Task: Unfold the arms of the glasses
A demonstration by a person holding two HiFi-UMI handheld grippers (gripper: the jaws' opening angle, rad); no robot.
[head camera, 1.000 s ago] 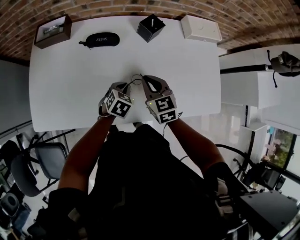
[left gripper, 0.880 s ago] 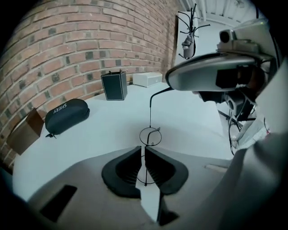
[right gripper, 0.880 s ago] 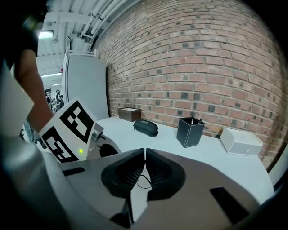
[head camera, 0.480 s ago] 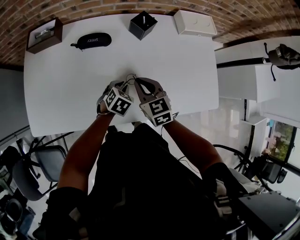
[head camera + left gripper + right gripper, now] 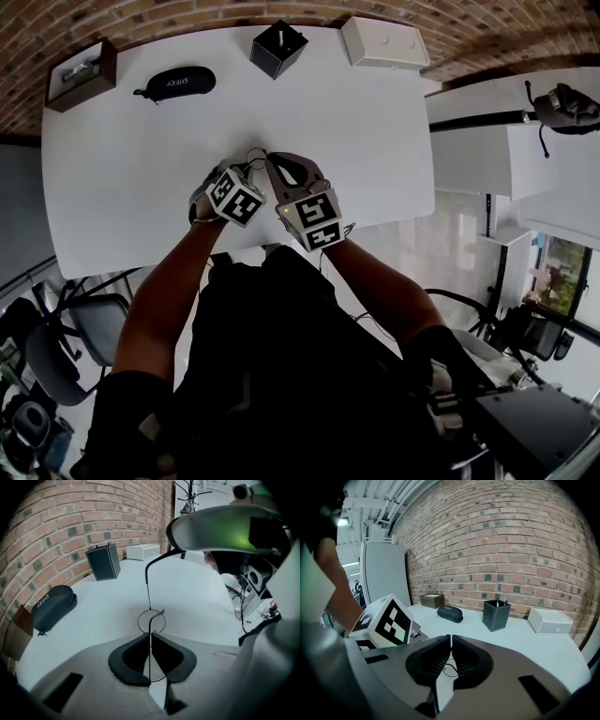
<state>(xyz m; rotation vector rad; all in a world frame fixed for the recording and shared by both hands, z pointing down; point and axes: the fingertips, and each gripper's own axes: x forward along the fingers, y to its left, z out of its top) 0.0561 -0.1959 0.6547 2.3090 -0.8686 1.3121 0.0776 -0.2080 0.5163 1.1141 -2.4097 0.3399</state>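
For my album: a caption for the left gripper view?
Left gripper, jaws just closing, pinches wire-rimmed glasses over a white table.

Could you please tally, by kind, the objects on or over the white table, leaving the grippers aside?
Boxes (brown open box, white rectangular box): 2
Black square pen holder: 1
Black zipped glasses case: 1
Thin wire-framed glasses: 1
Total: 5

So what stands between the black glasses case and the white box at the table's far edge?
A black square pen holder, clearest in the head view.
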